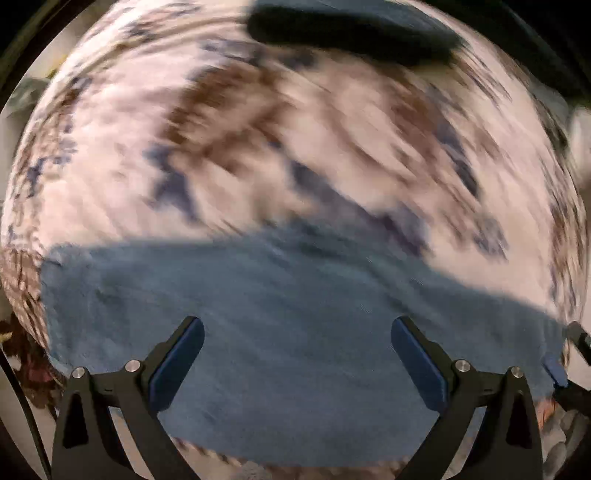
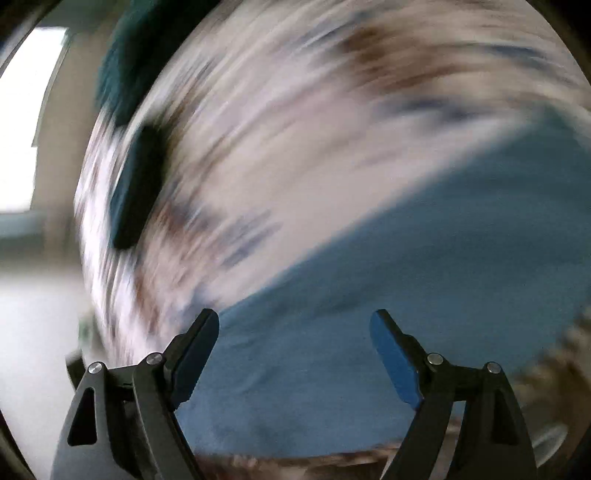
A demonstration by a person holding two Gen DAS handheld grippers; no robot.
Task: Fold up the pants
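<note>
The blue fleece pants (image 1: 280,332) lie flat on a patterned bedspread (image 1: 258,140), blurred by motion. My left gripper (image 1: 297,326) is open above the blue cloth and holds nothing. In the right wrist view the pants (image 2: 424,266) fill the lower right. My right gripper (image 2: 295,321) is open over the pants' edge and is empty. The other gripper's blue pad (image 1: 556,369) shows at the right edge of the left wrist view.
A dark folded garment (image 1: 351,29) lies at the far side of the bedspread; it also shows in the right wrist view (image 2: 136,184). A bright window (image 2: 26,118) and pale wall are at the left.
</note>
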